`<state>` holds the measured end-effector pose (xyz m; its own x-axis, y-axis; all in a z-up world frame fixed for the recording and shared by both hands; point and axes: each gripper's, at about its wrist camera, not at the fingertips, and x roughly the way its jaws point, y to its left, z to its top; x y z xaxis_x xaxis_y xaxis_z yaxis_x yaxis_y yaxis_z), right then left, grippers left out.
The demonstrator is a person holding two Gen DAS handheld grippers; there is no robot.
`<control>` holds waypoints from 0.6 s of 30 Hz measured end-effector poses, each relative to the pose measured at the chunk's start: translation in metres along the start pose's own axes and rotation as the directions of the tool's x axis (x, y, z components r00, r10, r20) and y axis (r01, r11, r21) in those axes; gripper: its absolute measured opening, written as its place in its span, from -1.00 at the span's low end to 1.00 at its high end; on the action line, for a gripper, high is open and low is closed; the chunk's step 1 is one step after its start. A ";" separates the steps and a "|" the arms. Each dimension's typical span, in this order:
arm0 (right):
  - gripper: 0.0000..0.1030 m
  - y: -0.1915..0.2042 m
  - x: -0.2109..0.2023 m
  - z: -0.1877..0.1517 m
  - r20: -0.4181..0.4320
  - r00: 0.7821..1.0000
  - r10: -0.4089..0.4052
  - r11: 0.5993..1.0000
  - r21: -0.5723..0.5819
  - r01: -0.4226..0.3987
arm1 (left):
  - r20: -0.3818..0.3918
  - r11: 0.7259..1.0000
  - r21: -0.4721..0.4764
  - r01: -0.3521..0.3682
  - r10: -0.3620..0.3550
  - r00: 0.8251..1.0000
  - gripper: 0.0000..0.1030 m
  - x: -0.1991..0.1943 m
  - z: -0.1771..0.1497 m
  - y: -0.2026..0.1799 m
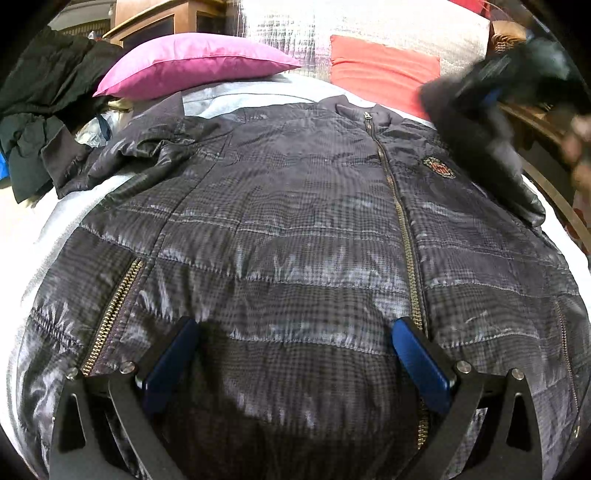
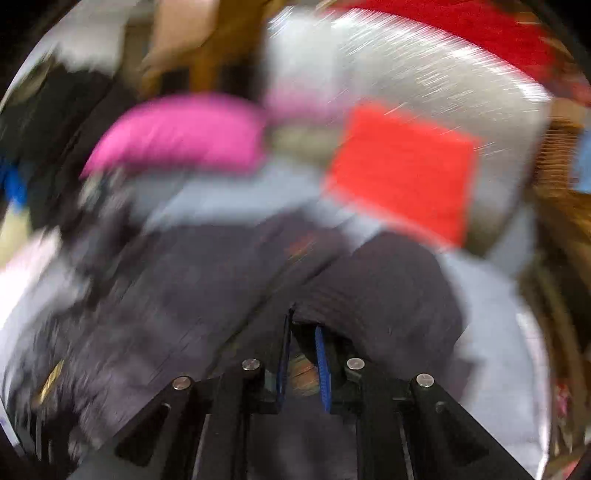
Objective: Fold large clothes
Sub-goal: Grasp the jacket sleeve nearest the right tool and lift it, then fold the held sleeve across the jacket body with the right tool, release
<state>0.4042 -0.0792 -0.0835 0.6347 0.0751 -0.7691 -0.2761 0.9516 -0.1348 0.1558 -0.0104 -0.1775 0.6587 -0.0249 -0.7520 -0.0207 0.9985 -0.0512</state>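
Note:
A dark plaid quilted jacket (image 1: 295,221) lies front up on the bed, zipped, its collar towards the pillows. My left gripper (image 1: 295,325) stands open just over the jacket's lower front, its blue pads wide apart with nothing pinched between them. At the upper right, my right gripper (image 1: 517,74) is a blur lifting the jacket's sleeve (image 1: 476,147) off the bed. In the right wrist view, which is smeared by motion, my right gripper (image 2: 303,325) has its pads close together on the dark sleeve (image 2: 388,295). The jacket body (image 2: 184,277) lies to the left.
A pink pillow (image 1: 192,62) and an orange-red pillow (image 1: 384,70) lie at the head of the bed. A heap of dark clothes (image 1: 40,99) sits at the left. Wooden furniture (image 1: 159,18) stands behind. The white sheet (image 1: 55,221) shows around the jacket.

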 end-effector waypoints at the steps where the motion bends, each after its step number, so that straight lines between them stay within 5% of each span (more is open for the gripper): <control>1: -0.17 0.018 0.017 -0.010 -0.068 0.997 0.045 0.999 -0.016 -0.046 | 0.000 1.000 -0.001 0.002 -0.002 1.000 1.00 0.000 0.000 0.000; 3: 0.82 0.036 0.041 -0.028 -0.142 0.980 0.136 0.991 0.016 -0.135 | 0.000 1.000 -0.004 0.006 -0.006 1.000 1.00 0.000 0.000 0.001; 7: 0.87 0.011 0.040 -0.048 -0.083 0.960 0.268 0.946 0.212 -0.246 | 0.002 1.000 -0.004 0.008 -0.008 1.000 1.00 0.000 0.000 0.002; 10: 0.87 -0.031 0.020 -0.058 0.031 0.948 0.318 0.866 0.399 -0.303 | 0.003 1.000 -0.002 0.005 -0.005 1.000 1.00 0.000 0.000 0.002; 12: 0.87 -0.064 0.012 -0.069 0.116 0.931 0.346 0.767 0.536 -0.352 | 0.003 1.000 -0.001 0.003 -0.003 1.000 1.00 0.000 0.000 0.001; 16: 0.87 -0.124 0.019 -0.093 0.289 0.887 0.361 0.446 0.781 -0.437 | 0.005 1.000 0.002 -0.001 0.001 1.000 1.00 0.000 0.000 -0.001; 18: 0.87 -0.136 0.035 -0.101 0.329 0.868 0.372 0.326 0.829 -0.454 | 0.005 1.000 0.000 0.001 -0.001 1.000 1.00 0.000 0.000 0.000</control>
<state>0.3917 -0.2362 -0.1553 0.6858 0.5167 -0.5125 0.2209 0.5232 0.8231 0.1557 -0.0107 -0.1774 0.6626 -0.0255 -0.7485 -0.0198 0.9985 -0.0516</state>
